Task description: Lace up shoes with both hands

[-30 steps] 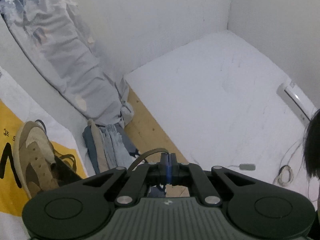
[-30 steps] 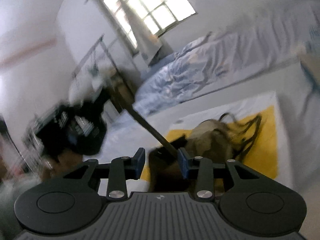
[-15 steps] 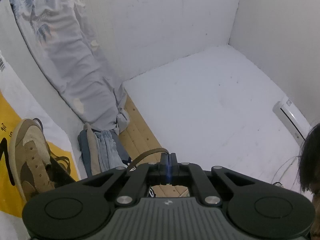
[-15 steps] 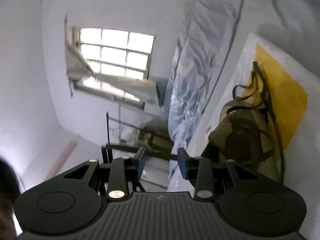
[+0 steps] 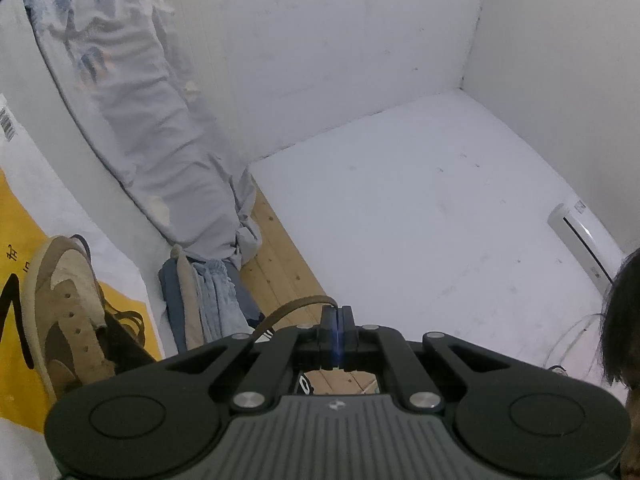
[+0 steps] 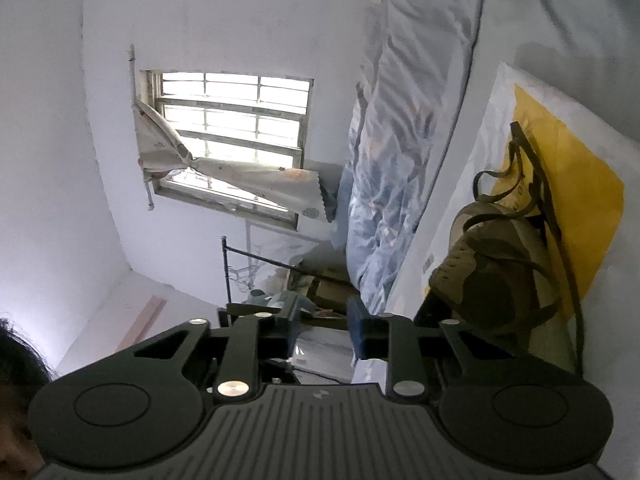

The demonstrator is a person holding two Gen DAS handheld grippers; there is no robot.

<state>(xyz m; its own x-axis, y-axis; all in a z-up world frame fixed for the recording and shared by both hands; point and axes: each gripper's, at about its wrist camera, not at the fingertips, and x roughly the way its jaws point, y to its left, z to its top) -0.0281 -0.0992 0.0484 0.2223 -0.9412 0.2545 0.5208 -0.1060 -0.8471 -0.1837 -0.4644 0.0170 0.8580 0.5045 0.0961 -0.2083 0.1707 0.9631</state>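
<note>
I am keeping my left tool pinched on the brown lace, which is trailing left toward the shoe, while my empty right tool is closing with the shoe lying to its right.

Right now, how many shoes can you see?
1. The brown shoe lies on the yellow and white bag, left of the left gripper; the right wrist view shows it too. Others may be hidden.

Tan-and-brown shoe, olive lace — yellow-and-white sheet
</note>
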